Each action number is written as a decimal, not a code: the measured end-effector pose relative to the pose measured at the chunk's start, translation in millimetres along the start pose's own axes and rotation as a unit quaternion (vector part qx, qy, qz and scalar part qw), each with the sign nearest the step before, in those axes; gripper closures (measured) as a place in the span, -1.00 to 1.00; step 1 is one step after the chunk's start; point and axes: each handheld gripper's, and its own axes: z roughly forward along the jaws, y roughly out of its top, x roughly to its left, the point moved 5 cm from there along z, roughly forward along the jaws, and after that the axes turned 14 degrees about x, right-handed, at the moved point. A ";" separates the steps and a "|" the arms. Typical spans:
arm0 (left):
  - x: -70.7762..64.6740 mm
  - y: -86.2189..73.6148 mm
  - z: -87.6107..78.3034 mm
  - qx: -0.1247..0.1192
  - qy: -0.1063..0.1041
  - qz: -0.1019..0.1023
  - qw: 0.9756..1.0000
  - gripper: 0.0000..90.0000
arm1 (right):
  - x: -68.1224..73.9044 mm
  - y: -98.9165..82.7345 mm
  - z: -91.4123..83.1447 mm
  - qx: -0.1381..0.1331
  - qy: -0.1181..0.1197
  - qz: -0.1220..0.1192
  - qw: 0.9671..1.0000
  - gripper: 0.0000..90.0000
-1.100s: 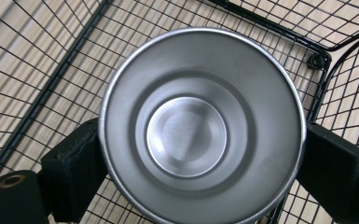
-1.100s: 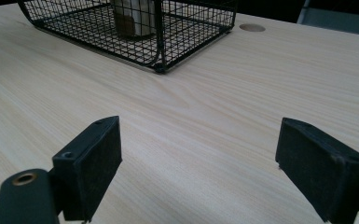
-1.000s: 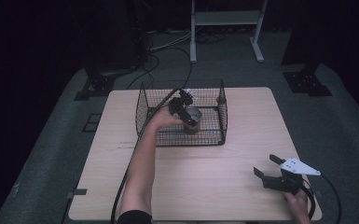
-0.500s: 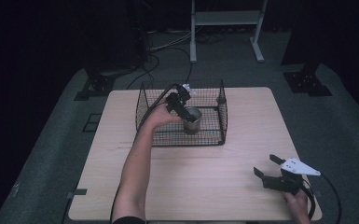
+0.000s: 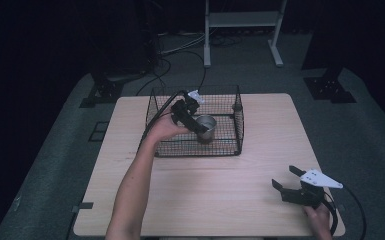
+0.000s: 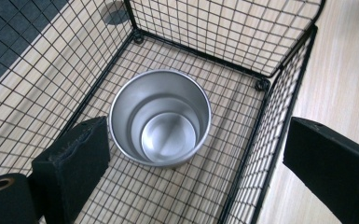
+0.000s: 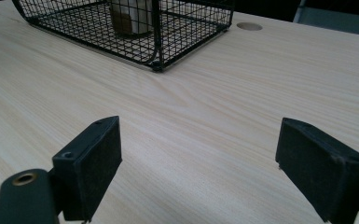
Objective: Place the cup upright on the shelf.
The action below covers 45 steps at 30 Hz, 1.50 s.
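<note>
A shiny metal cup [image 5: 206,126] stands upright in a black wire basket [image 5: 195,150] at the back middle of the wooden table [image 5: 220,200]. My left gripper [image 5: 201,129] hangs just above the cup, tilted down at it. Its jaws have just been opening and stand wide. From the left gripper view I look down into the empty cup [image 6: 161,116], which sits on the basket [image 6: 279,93] floor below the left gripper [image 6: 191,140], and no pad presses on it. At the table's front right corner my right gripper [image 5: 284,176] rests open, nothing between its jaws. The right gripper [image 7: 198,144] faces the basket [image 7: 121,42].
A round hole [image 7: 249,26] is set in the tabletop beyond the basket. On the dark floor behind the table stand a white-framed stand [image 5: 240,20], black stand feet [image 5: 105,92] and loose cables [image 5: 180,50]. Bare wood lies between the basket and the right gripper.
My left hand has lifted and drawn back toward the far left, off the cup, which stays in the basket. The right gripper has not moved.
</note>
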 end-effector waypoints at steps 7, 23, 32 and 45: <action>-6.4 -10.9 -9.4 -0.015 0.001 0.000 1.000 -0.86 | 0.0 0.1 0.2 0.002 -0.002 0.001 1.000 -0.70; -32.9 -21.9 -37.6 -0.048 0.013 0.013 0.999 -0.86 | -0.1 0.1 0.2 0.001 -0.004 0.004 1.000 -0.70; -51.9 -36.6 -39.0 -0.056 -0.001 0.019 0.998 -0.86 | 0.0 0.0 0.1 0.002 -0.005 0.003 1.000 -0.70; -74.5 -60.3 -40.8 -0.079 -0.004 0.025 0.997 -0.86 | 0.3 0.2 1.0 0.004 -0.009 -0.001 1.000 -0.70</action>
